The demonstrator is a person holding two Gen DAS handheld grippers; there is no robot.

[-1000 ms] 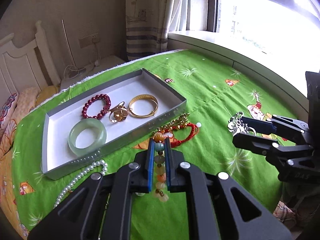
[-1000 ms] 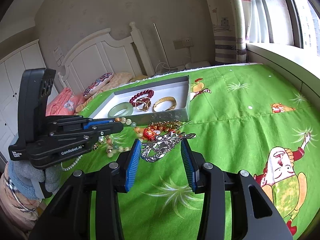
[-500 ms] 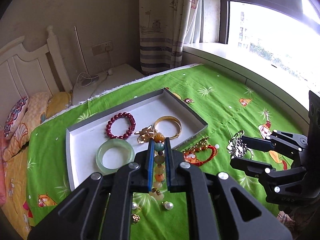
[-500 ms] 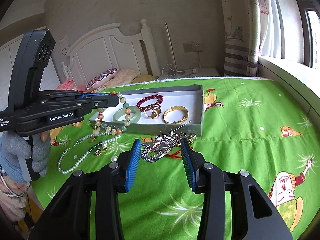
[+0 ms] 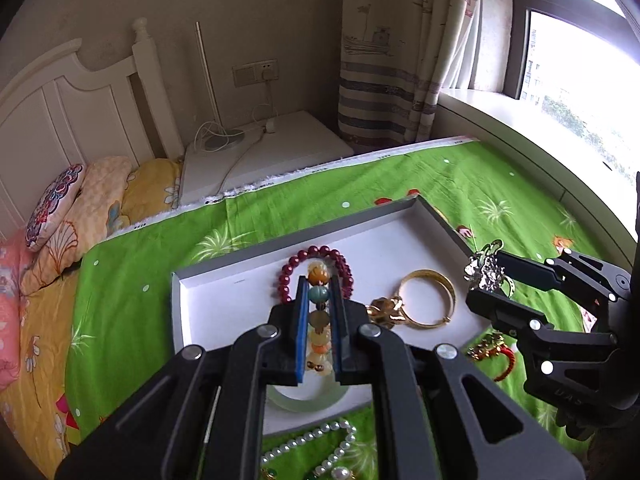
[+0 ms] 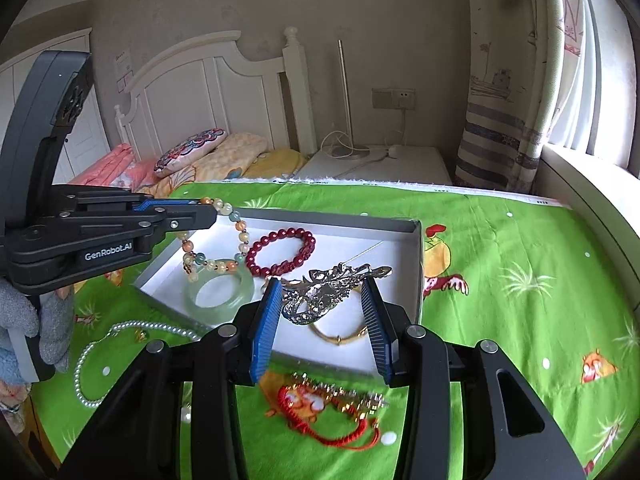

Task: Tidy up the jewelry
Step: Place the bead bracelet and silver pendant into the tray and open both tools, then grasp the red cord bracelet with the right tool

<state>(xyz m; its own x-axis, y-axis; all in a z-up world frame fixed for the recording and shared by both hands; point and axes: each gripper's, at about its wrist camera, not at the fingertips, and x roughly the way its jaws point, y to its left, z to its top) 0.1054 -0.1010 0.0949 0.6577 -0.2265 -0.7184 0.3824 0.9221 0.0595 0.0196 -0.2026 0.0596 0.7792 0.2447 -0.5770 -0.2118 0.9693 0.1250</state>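
My left gripper (image 5: 319, 300) is shut on a multicoloured bead bracelet (image 5: 319, 312) and holds it above the white tray (image 5: 384, 244); the bracelet hangs over the jade bangle (image 6: 219, 295) in the right wrist view. My right gripper (image 6: 320, 300) is shut on a silver ornate hairpin (image 6: 328, 292) over the tray's near right part; the hairpin also shows in the left wrist view (image 5: 485, 270). In the tray lie a dark red bead bracelet (image 6: 281, 252), a gold bangle (image 5: 429, 298) and a gold ring piece (image 5: 385, 309).
On the green cloth (image 6: 520, 280) before the tray lie a pearl necklace (image 6: 90, 356) and a red cord bracelet with gold charms (image 6: 332, 412). A headboard (image 6: 200, 92), pillows and a white nightstand (image 6: 380, 164) stand behind. A window sill runs along the right.
Both grippers have risen and moved forward over the tray, carrying the bead bracelet and the hairpin. The tray now lies right under them.
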